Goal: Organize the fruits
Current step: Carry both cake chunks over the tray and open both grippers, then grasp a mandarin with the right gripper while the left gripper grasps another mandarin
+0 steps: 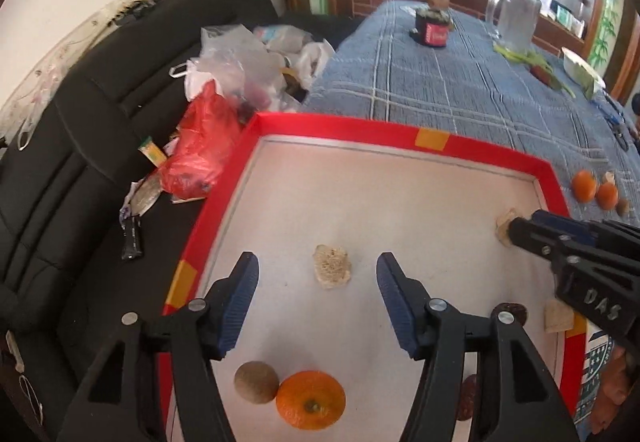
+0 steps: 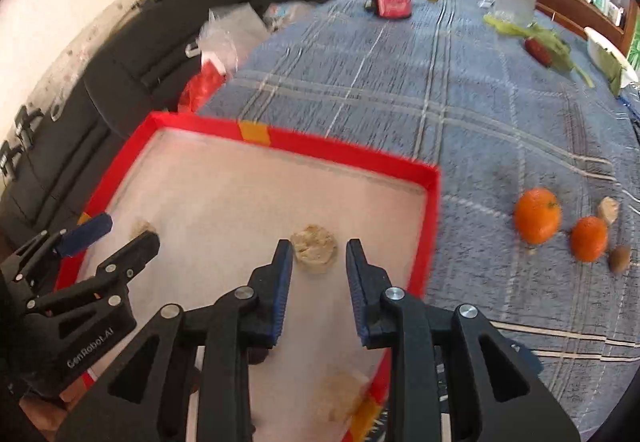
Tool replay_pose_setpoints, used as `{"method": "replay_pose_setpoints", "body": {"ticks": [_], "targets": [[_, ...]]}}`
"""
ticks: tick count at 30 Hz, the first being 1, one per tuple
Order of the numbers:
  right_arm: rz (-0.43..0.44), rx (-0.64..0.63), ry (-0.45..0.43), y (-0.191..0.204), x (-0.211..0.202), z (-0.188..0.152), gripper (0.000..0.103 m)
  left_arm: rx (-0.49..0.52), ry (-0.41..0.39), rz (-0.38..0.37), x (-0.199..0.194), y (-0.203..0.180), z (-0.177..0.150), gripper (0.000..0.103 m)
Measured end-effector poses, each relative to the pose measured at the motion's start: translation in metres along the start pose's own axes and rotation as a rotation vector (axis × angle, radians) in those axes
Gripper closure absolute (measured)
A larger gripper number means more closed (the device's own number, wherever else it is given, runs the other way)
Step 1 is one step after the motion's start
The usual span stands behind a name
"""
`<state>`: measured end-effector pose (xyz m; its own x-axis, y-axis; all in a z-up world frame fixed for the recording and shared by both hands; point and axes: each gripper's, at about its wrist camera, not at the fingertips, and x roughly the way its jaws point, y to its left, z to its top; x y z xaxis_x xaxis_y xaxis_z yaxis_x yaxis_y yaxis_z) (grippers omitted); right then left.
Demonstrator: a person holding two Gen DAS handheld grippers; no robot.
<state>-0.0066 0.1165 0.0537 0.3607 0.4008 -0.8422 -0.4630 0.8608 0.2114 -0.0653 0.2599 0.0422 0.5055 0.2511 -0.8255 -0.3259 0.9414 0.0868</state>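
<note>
Red-rimmed tray (image 1: 480, 148) on the table holds an orange (image 1: 311, 405) near its front edge. Left claw (image 1: 318, 282) hangs wide open, empty, above a pale chunk (image 1: 332, 267). Right claw (image 2: 319, 258) gapes narrowly, gripping nothing, while two oranges (image 2: 537, 216) sit right of the tray.

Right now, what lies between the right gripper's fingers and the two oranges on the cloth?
The tray's red rim, then bare blue checked cloth, in the right wrist view; right gripper is open over the tray, oranges outside.
</note>
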Motion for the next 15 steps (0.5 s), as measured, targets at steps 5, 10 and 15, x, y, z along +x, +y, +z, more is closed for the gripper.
{"method": "replay_pose_setpoints", "body": {"ticks": [5, 10, 15], "targets": [[0.047, 0.028, -0.146, -0.027, -0.041, -0.004, 0.061, -0.053, -0.064, -0.044, -0.025, -0.007, -0.003, 0.028], [0.030, 0.053, -0.222, -0.061, -0.066, -0.008, 0.057, -0.019, -0.087, -0.103, -0.041, -0.041, -0.003, 0.027], [0.062, 0.126, -0.248, -0.113, -0.076, -0.013, 0.056, 0.057, -0.086, -0.133, -0.049, -0.084, -0.005, 0.027]]}}
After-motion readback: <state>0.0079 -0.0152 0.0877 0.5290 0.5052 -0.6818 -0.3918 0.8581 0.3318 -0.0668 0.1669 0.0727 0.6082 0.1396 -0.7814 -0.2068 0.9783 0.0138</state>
